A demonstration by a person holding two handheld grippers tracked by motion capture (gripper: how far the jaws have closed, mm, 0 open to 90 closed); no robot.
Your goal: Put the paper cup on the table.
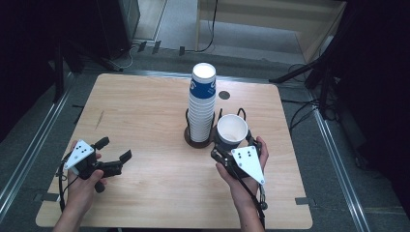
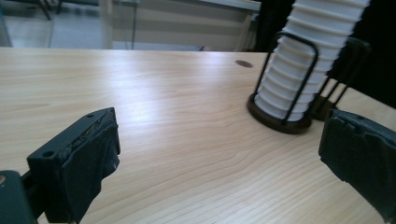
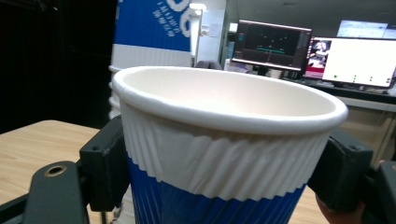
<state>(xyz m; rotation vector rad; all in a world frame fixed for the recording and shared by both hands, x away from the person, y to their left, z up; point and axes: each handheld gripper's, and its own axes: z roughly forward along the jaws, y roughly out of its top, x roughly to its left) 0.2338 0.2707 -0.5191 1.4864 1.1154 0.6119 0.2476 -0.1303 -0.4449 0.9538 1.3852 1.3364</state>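
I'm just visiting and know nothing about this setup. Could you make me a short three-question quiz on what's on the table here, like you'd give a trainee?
1. True or false: the right gripper is shut on a single paper cup.
2. Which describes the left gripper? A) open, with nothing between its jaws. B) clamped on the cup stack. C) holding a lid.
3. What does the tall stack of cups stand in?

Key
1. True: the jaws press both sides of the cup, which stands upright, mouth up.
2. A: it is over bare wooden table, away from the stack.
3. A dark wire holder with a round base, near the far middle of the table.
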